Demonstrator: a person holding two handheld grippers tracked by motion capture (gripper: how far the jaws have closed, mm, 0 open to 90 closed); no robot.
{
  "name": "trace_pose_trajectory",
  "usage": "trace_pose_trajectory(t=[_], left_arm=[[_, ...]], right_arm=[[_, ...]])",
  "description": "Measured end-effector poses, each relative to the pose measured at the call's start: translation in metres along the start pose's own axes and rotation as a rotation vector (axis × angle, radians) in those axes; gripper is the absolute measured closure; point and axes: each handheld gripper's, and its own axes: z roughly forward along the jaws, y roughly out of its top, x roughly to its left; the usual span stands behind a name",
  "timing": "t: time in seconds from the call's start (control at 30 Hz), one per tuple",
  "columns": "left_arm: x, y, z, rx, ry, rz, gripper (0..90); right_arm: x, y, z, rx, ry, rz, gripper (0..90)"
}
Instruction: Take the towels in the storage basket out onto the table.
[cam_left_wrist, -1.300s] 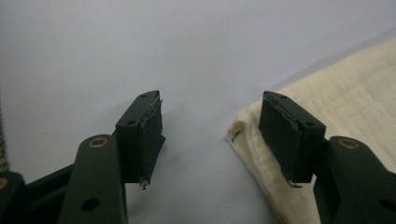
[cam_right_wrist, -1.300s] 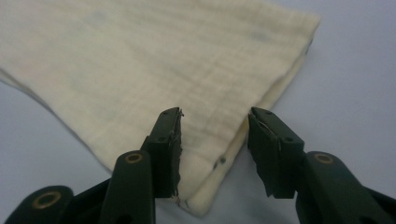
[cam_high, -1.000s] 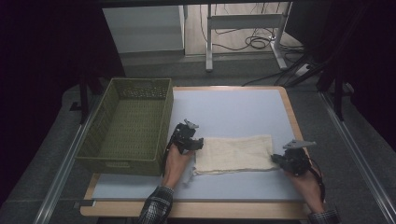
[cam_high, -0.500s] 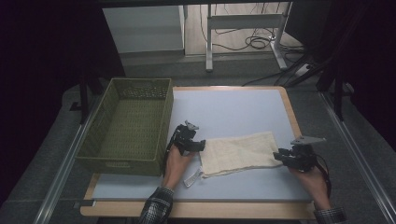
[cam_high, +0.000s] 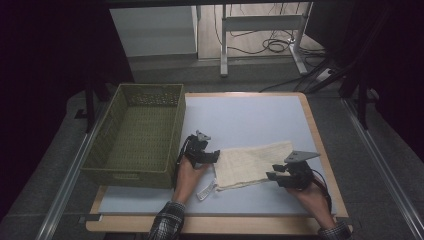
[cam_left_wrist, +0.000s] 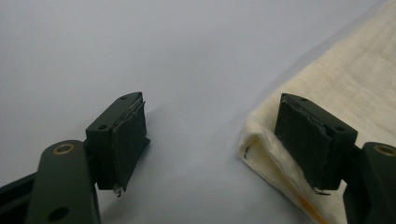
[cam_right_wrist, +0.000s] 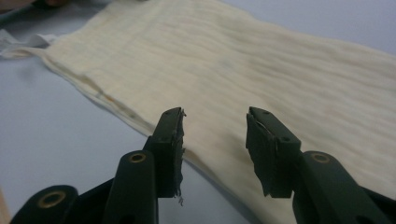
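A folded cream cloth (cam_high: 250, 162) lies on the pale blue table (cam_high: 240, 115), its right end angled toward the back. My left gripper (cam_high: 212, 156) rests at the cloth's left end. Its jaws have just been opening and now stand open (cam_left_wrist: 212, 126); the folded cloth corner (cam_left_wrist: 261, 144) lies beside the right pad, and only bare table lies between the pads. My right gripper (cam_high: 272, 176) is at the cloth's near edge. Its jaws have just been opening too and stand open (cam_right_wrist: 215, 121) over the cloth (cam_right_wrist: 233, 60), gripping nothing.
A green woven basket (cam_high: 145, 90) stands along the table's left side, close to the left hand. A white label strip (cam_high: 205, 192) trails from the cloth's near left corner. The table's wooden edge (cam_high: 320, 140) runs just right of the cloth.
The right gripper has let go of the cloth's right end, opened, and moved left along the near edge. The cloth's right end now lies angled farther back. The left gripper stays put.
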Motion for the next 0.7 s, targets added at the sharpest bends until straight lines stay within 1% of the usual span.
trace_pose_trajectory(t=[0.1, 0.17, 0.33, 0.43, 0.53, 0.7], left_arm=[[0.000, 0.000, 0.000, 0.000, 0.000, 0.000, 25.0], [0.000, 0.000, 0.000, 0.000, -0.001, -0.001, 25.0], [0.000, 0.000, 0.000, 0.002, -0.001, 0.003, 25.1], [0.000, 0.000, 0.000, 0.001, -0.001, 0.001, 25.1], [0.000, 0.000, 0.000, 0.002, -0.001, 0.001, 25.1], [0.000, 0.000, 0.000, -0.002, -0.002, -0.001, 25.1]], right_arm=[[0.012, 0.006, 0.010, 0.001, 0.031, -0.026, 56.1], [0.022, 0.012, 0.020, 0.002, 0.063, -0.050, 56.1], [0.043, 0.021, 0.037, 0.009, 0.124, -0.080, 56.6], [0.057, 0.027, 0.048, 0.021, 0.164, -0.109, 57.5], [0.070, 0.032, 0.059, 0.031, 0.202, -0.124, 57.6], [0.088, 0.040, 0.075, 0.043, 0.243, -0.149, 57.7]])
